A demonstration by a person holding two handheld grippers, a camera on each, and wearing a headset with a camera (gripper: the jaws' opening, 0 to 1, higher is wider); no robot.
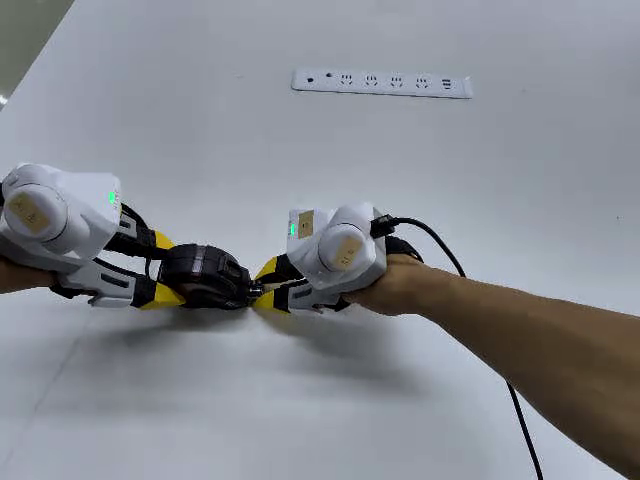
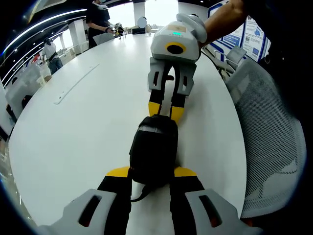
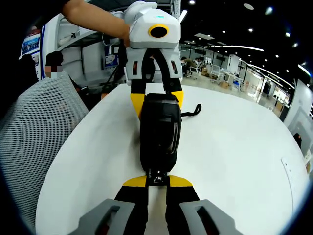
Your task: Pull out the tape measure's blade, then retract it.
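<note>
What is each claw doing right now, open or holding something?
Left gripper: shut on the tape measure case.
Right gripper: shut on the blade tip at the case's front.

Left gripper [image 1: 165,268], right gripper [image 1: 266,285] clamped, tip-to-tip.

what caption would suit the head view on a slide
Left claw holds the tape measure by its case while the right claw pinches the blade end, on a white table.

Black tape measure [image 1: 202,275] between grippers
</note>
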